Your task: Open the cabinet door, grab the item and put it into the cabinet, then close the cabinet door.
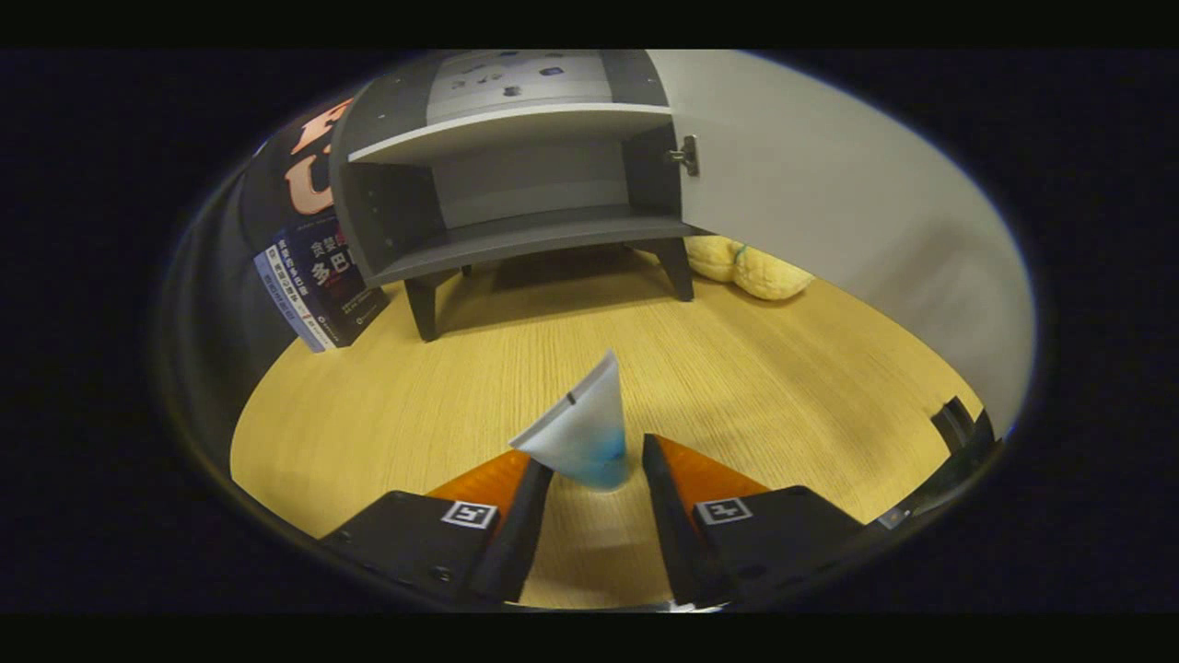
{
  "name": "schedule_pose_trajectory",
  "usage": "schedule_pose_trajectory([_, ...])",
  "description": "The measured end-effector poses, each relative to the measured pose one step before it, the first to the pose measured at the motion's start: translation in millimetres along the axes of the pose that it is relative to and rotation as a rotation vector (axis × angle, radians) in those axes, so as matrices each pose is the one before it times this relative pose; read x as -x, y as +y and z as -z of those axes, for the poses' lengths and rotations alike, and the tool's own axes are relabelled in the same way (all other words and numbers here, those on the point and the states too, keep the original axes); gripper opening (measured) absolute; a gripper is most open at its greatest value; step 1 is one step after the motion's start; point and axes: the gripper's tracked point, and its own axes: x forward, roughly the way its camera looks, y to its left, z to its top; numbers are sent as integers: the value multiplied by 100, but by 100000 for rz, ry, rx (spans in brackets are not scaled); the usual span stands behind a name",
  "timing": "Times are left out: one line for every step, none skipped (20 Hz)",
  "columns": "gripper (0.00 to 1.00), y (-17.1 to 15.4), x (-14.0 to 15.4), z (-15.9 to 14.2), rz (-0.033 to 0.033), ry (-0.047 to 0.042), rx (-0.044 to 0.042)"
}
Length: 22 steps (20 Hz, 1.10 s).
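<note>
Door (829, 203) swung wide, so I'm on the grab — the tube (583, 431) stands between my gripper (594, 460) fingers, which sit part open, apparently not pinching it. Next I'd squeeze, then carry it ahead to the cabinet (516, 184) shelf — smoothly.

A tube (582, 433) stood between the gripper (594, 456) fingers, the open-doored cabinet (516, 175) beyond, a book (313, 285) leaning left of it.

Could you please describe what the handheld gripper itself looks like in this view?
The gripper has two wedge-shaped fingers tapering forward from boxy black housings. Each housing carries a small square black-and-white tag on top.
</note>
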Motion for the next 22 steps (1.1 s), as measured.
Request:
schedule_pose_trajectory([47,-282,91,-289,566,-1353,-1082])
schedule_pose_trajectory([44,-107,350,67,-43,487,48])
schedule_pose_trajectory([42,-74,244,-200,-736,-1054,-431])
schedule_pose_trajectory([42,134,268,-647,-1040,-1794,-44])
schedule_pose_trajectory([41,254,704,-931,-1638,-2412,1216])
schedule_pose_trajectory([40,150,744,-992,-791,-2600,1618])
schedule_pose_trajectory([40,470,920,-1539,-1411,-2724,1095])
schedule_pose_trajectory([39,859,940,-1991,-2393,-3073,340])
schedule_pose_trajectory([38,1037,791,-2359,-2740,-3258,47])
schedule_pose_trajectory([38,888,754,-2456,-2426,-3266,187])
schedule_pose_trajectory([38,1146,633,-3059,-2475,-4547,181])
schedule_pose_trajectory([38,907,732,-2636,-2176,-2717,529])
schedule_pose_trajectory([38,1191,543,-3209,-3137,-2597,1361])
schedule_pose_trajectory([38,1025,254,-3115,-3001,-2907,1344])
schedule_pose_trajectory([38,834,90,-2911,-2454,-2134,1984])
schedule_pose_trajectory([37,441,-208,-2815,-1005,-1704,2022])
schedule_pose_trajectory([37,414,-406,-2629,-1076,-799,2477])
schedule_pose_trajectory([37,343,-694,-2598,-1137,-1751,1961])
schedule_pose_trajectory([38,85,-1077,-2549,-372,-2379,1435])
schedule_pose_trajectory([37,143,-1166,-2320,-948,-1909,1755])
schedule_pose_trajectory([37,29,-1420,-1995,-223,-1516,3])
schedule_pose_trajectory([37,150,-1567,-1900,-1790,-1236,-466])
